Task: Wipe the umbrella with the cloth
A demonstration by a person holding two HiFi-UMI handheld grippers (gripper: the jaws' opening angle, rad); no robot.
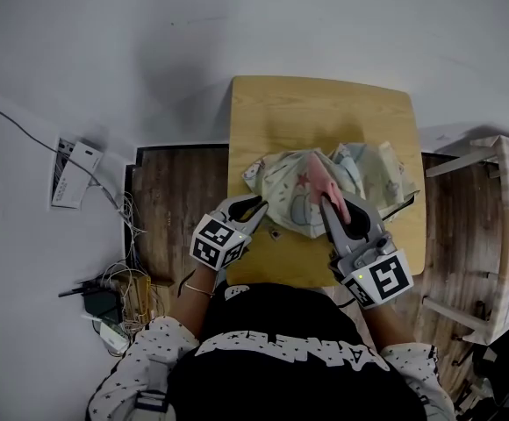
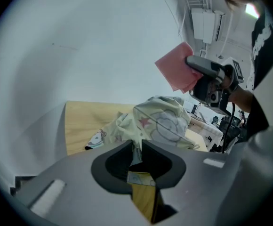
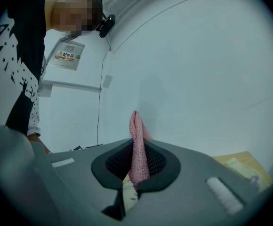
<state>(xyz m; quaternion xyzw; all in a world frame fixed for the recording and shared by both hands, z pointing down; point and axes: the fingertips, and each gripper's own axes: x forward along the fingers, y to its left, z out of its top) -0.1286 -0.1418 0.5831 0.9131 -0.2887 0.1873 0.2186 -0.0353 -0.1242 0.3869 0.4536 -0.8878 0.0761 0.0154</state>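
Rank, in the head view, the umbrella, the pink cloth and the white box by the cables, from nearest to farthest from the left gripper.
1. umbrella: at the left gripper's fingers.
2. pink cloth: to the right, above the umbrella.
3. white box: far left, off the table.

A small light wooden table (image 1: 263, 112) stands against a plain white wall (image 1: 149, 42) on a dark wood-plank floor (image 1: 171, 209). A white box (image 1: 75, 174) and tangled cables (image 1: 123, 292) sit to the left. A pale wooden frame (image 1: 491, 235) is on the right.
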